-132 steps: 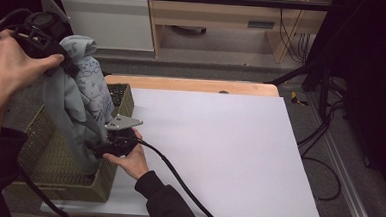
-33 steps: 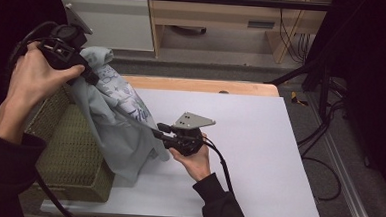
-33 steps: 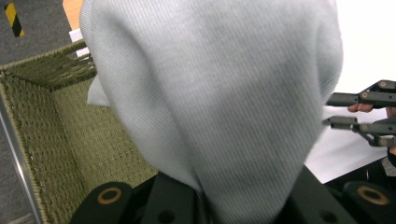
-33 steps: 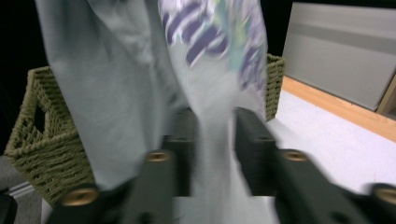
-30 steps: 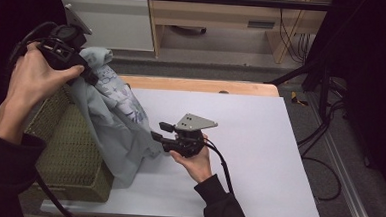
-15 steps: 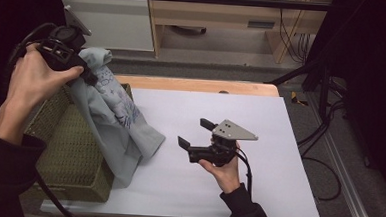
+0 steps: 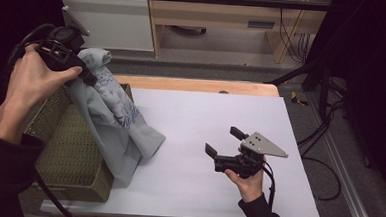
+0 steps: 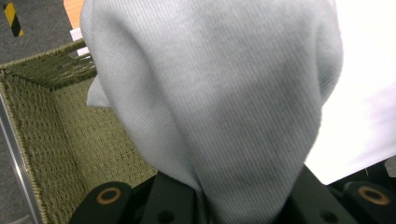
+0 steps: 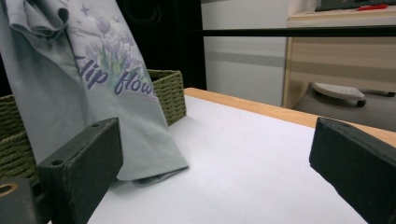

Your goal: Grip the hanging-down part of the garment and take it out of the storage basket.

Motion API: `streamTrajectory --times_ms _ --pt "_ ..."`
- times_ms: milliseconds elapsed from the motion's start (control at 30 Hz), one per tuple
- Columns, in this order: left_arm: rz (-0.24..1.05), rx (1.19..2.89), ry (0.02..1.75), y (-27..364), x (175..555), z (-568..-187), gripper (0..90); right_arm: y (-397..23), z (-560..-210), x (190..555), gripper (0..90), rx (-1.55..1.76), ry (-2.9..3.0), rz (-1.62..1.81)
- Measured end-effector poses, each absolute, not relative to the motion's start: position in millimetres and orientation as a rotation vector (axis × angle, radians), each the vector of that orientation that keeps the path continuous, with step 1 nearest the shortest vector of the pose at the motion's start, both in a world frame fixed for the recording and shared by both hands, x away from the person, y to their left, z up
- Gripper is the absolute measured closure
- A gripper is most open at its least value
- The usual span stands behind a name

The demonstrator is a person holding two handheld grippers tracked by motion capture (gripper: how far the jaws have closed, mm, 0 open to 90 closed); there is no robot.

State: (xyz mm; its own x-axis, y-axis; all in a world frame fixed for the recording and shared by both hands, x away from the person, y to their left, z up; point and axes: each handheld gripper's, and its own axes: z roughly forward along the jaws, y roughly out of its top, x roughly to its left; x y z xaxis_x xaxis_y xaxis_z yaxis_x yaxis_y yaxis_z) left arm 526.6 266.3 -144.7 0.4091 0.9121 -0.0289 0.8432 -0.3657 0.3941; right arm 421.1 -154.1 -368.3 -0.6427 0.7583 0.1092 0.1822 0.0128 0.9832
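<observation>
White tabletop (image 7: 199, 134) at centre carries the shirt's (image 7: 112, 124) hem, while the left gripper (image 7: 63, 56), upper left, pinches its top above the basket (image 7: 68, 157), and the right gripper (image 7: 226, 148), jaws just spread wide and empty, sits lower right; spreading it flat remains.

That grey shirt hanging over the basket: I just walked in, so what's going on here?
A person holds a pale grey printed T-shirt up with the left claw, shut on its top. The shirt hangs over the woven green basket, with its hem on the white table. The right claw is apart from it above the table; its jaws have just been opening, with nothing between them.
</observation>
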Motion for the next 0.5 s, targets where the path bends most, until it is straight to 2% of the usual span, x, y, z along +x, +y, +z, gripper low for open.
streamTrajectory --times_ms 500 --pt "0.274 2.309 1.525 272.3 526.1 -148.0 78.5 -199.5 -394.5 398.3 2.0 1.051 1.744 1.615"
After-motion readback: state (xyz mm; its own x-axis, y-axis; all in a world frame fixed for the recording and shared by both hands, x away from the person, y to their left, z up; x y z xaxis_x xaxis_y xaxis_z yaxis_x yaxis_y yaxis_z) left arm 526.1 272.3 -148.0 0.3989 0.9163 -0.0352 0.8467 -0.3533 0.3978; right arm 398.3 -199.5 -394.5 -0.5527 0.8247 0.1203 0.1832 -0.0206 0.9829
